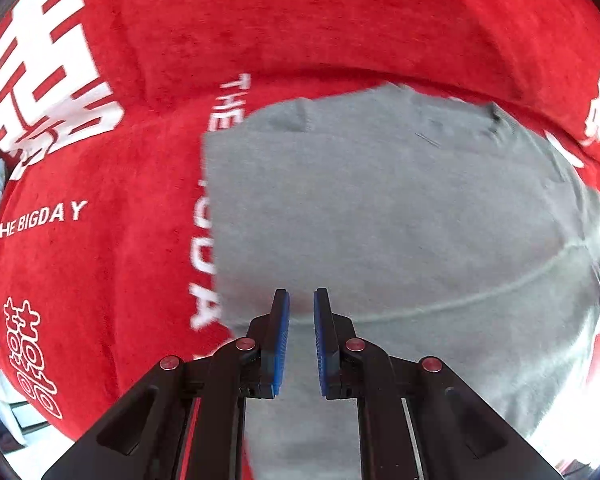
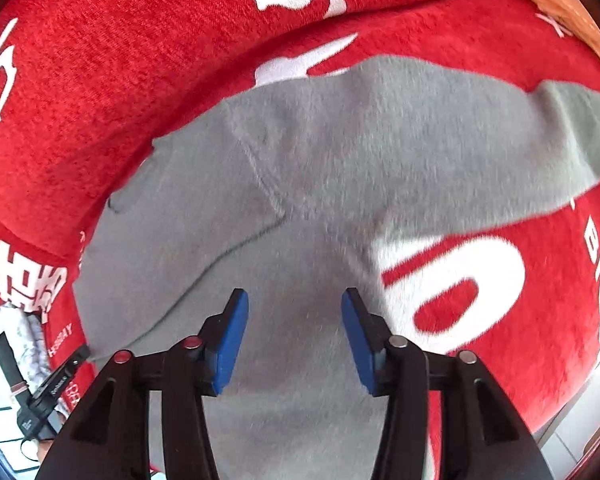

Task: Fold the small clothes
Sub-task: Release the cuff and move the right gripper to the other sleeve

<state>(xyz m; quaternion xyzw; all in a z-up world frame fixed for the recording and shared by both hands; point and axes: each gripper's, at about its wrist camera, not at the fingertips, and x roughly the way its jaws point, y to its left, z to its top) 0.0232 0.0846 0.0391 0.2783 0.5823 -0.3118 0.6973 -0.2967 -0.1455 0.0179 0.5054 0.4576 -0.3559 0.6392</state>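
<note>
While both tools hang with jaws apart, left tool (image 1: 301, 304) narrowly and right tool (image 2: 295, 308) wider, gripping nothing, the soft grey knit garment (image 1: 400, 220) lies spread on the red plush cover with white lettering (image 1: 80, 264). Risk: a pinch may gather the cover too. Room edges unclear.

We see a small grey knit sweatshirt (image 2: 332, 152) lying spread flat, one sleeve stretched sideways, on red plush cloth (image 2: 140, 60).

Matt grey knit garment (image 1: 400, 208) on seemingly plush red cloth (image 1: 112, 264).
</note>
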